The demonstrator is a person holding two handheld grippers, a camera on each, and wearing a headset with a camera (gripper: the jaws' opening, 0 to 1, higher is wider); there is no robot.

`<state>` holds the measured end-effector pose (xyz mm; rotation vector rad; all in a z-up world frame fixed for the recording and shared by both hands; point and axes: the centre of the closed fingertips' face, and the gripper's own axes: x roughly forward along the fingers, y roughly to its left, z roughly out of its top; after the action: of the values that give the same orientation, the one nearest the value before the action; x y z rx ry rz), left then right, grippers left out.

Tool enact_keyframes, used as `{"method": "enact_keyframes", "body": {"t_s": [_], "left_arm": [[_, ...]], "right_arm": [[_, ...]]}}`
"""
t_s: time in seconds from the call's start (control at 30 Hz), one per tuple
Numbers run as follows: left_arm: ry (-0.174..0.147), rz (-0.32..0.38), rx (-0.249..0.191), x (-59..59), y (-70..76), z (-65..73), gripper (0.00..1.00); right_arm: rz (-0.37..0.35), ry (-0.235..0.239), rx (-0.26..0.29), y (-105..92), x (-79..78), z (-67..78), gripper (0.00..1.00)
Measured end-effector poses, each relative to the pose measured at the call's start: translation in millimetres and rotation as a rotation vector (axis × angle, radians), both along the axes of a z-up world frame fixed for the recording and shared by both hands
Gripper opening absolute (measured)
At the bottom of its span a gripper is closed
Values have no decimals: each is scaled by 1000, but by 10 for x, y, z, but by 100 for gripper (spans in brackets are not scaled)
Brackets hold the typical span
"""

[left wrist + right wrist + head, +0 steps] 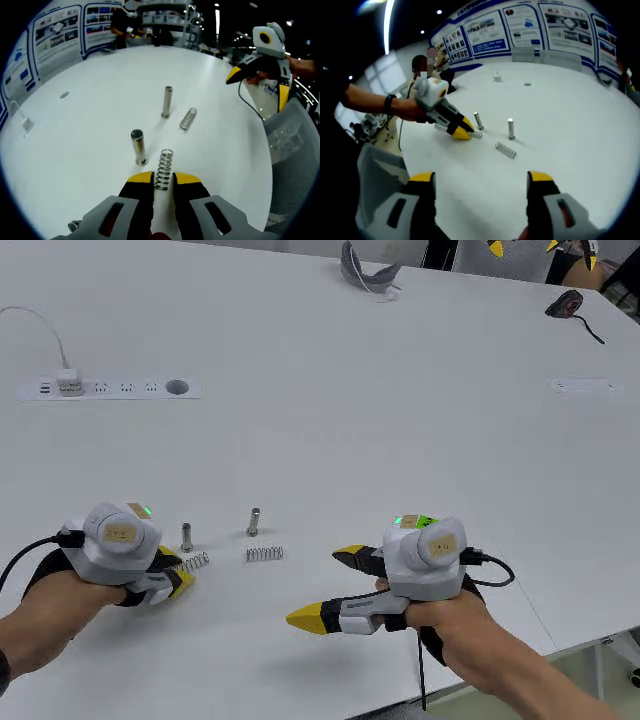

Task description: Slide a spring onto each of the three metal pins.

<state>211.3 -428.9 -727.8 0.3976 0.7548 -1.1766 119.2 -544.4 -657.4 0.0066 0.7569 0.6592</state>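
**A:** Where is the spring (164,170) at this moment?

**B:** Its near end sits between the tips of the left gripper (163,179). The jaws are drawn in to a narrow gap and pinch it. The rest of the coil juts forward, low over the table (400,420). It is hard to tell whether the coil touches the surface.

**A:** Why would the person grip it by the end?

**B:** Most likely so the far end is free to go over a pin. The near pin (137,146) stands upright just beside the coil and is bare. To thread it, the spring would have to be raised and tipped mouth-down over the pin's top.

**A:** And the other parts?

**B:** The far pin (167,101) is upright too, and also bare. A second spring (188,118) lies on its side near it, probably laid out ready for that pin. A small metal piece (74,225) at the left gripper view's lower edge is too cut off to name.

**A:** What about the other hand?

**B:** The right gripper (318,585) hangs over the table's near side with its jaws spread wide and nothing between them. It is well apart from the pins. The person seems to be keeping it out of the way.
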Motion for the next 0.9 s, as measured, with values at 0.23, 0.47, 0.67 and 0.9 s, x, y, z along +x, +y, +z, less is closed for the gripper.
{"method": "enact_keyframes", "body": {"t_s": [0.23, 0.47, 0.67, 0.9], "left_arm": [[-16, -4, 11, -50, 107, 8, 11], [7, 26, -9, -121, 209, 19, 10], [5, 26, -19, -181, 263, 79, 10], [-14, 32, -43, -218, 293, 204, 10]], "right_arm": [[23, -1, -5, 33, 16, 8, 76], [42, 5, 7, 93, 12, 0, 75], [59, 10, 11, 146, 12, -6, 75], [76, 9, 26, 233, 43, 22, 74]]}}
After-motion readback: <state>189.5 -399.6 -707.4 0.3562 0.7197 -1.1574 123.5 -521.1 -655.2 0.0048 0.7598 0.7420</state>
